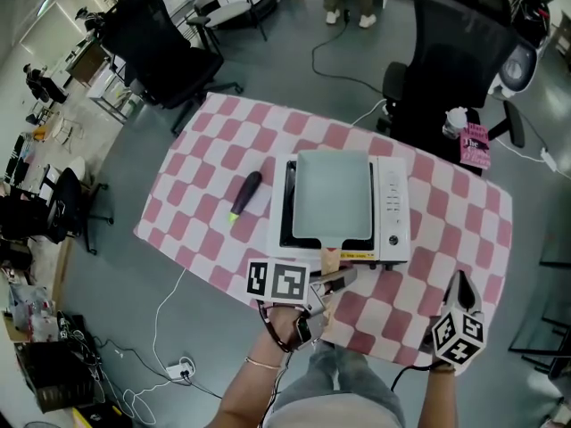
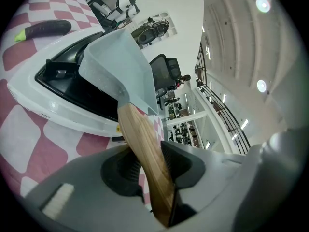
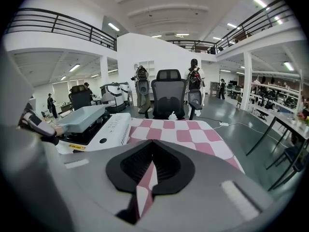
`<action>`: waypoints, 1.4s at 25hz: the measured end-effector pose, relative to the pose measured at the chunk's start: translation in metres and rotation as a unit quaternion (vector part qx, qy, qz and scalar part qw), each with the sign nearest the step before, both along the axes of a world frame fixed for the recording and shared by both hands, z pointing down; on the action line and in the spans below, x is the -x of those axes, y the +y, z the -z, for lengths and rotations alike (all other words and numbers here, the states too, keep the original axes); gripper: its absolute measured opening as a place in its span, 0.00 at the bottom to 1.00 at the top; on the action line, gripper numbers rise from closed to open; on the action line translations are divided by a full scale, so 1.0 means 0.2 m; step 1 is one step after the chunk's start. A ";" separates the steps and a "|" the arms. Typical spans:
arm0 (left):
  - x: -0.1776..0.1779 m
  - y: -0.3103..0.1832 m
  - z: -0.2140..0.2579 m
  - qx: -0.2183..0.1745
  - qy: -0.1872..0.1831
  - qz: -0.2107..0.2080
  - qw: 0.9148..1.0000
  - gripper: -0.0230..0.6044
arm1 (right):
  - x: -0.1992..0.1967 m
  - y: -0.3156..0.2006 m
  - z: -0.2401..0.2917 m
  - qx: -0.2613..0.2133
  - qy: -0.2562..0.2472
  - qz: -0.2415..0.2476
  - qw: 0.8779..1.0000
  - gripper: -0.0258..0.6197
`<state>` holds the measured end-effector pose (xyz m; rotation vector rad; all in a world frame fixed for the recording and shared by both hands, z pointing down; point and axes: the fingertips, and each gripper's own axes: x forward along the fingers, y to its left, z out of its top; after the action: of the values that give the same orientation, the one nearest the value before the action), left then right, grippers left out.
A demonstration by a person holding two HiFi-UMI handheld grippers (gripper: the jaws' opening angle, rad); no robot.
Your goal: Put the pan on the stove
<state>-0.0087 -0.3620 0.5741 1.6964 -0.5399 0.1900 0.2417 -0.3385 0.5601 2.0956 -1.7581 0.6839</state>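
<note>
Pale grey-blue square pan (image 1: pixel 332 196) sits flat on the black cooking surface of the white tabletop stove (image 1: pixel 393 212), mid-table on the pink-and-white checked tablecloth (image 1: pixel 446 230). Left gripper (image 1: pixel 343 277) at the near edge, jaws clamped on the pan's wooden handle (image 1: pixel 331 259). Right gripper (image 1: pixel 461 283) well off to the right over the cloth, jaws together, nothing between them.

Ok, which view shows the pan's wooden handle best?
The left gripper view: the wooden handle fills the frame, clamped in the left hand-held gripper. The head view shows a stub; the right gripper view shows the pan side-on, handle indistinct.
</note>
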 end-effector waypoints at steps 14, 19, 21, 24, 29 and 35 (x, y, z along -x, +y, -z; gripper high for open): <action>0.00 0.01 -0.02 0.021 0.013 0.007 1.000 0.20 | 0.00 0.02 -0.03 0.004 -0.006 0.004 1.000 0.05; -0.02 0.02 -0.02 0.029 0.027 0.005 0.999 0.21 | 0.00 0.03 -0.03 0.004 -0.007 0.004 1.000 0.05; -0.03 0.02 -0.02 0.032 0.037 0.002 0.999 0.23 | 0.00 0.04 -0.03 0.004 -0.007 0.003 1.000 0.05; -0.04 0.02 -0.01 0.034 0.047 0.003 0.998 0.24 | -0.01 0.04 -0.03 0.003 -0.006 0.002 1.000 0.05; -0.03 0.01 -0.02 0.041 0.050 0.014 0.998 0.29 | -0.01 0.06 -0.01 0.002 -0.005 0.001 1.000 0.05; 0.02 0.00 -0.01 0.049 0.072 0.056 0.995 0.39 | -0.01 0.07 0.02 -0.002 -0.008 0.001 1.000 0.05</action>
<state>-0.0131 -0.3617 0.5758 1.5654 -0.5082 0.0121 0.2433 -0.3240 0.5563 2.0970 -1.7704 0.7004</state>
